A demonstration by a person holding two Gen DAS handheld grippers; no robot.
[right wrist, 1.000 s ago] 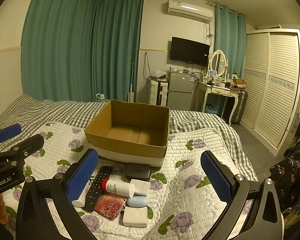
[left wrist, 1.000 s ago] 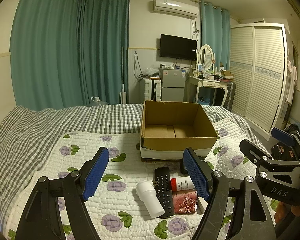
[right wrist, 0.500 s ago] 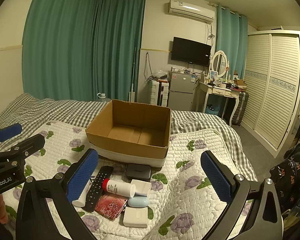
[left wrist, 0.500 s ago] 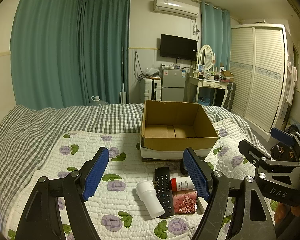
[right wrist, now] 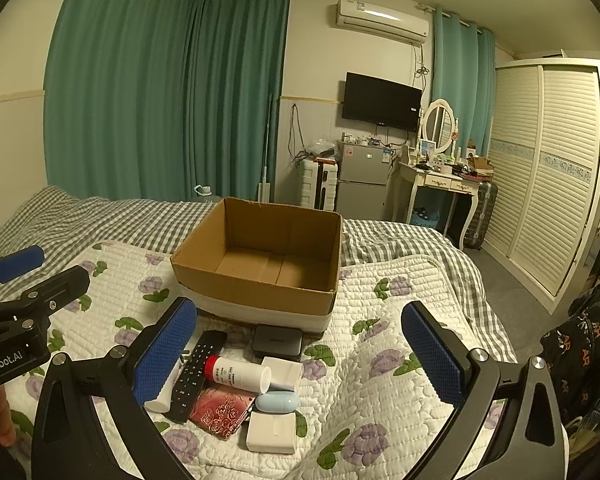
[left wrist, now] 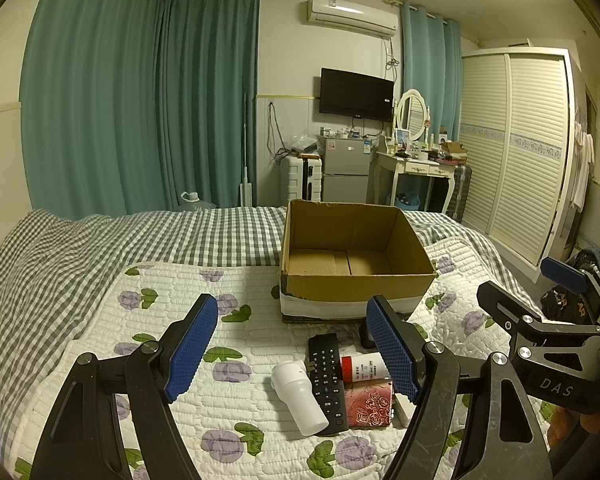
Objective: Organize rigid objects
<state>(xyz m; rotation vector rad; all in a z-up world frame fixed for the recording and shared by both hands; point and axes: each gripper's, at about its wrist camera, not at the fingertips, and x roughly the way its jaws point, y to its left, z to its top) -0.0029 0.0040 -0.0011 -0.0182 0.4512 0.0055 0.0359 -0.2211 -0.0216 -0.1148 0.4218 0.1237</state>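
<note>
An open cardboard box (left wrist: 356,280) (right wrist: 260,292) stands on the bed, with nothing in it. In front of it lies a cluster: a black remote (left wrist: 327,376) (right wrist: 198,372), a white bottle (left wrist: 298,398), a red-capped white tube (right wrist: 238,372) (left wrist: 364,366), a red rose-patterned case (right wrist: 220,410) (left wrist: 370,404), a dark square box (right wrist: 278,340), a pale blue capsule case (right wrist: 277,401) and white boxes (right wrist: 271,432). My left gripper (left wrist: 296,348) is open above the cluster's left. My right gripper (right wrist: 300,356) is open above the cluster.
The bed has a floral quilt (right wrist: 380,380) over a checked cover (left wrist: 100,248). Beyond the bed stand a small fridge (left wrist: 346,170), a dressing table (left wrist: 420,168) and a louvred wardrobe (right wrist: 548,176). Dark bags (right wrist: 580,344) lie at the right bedside.
</note>
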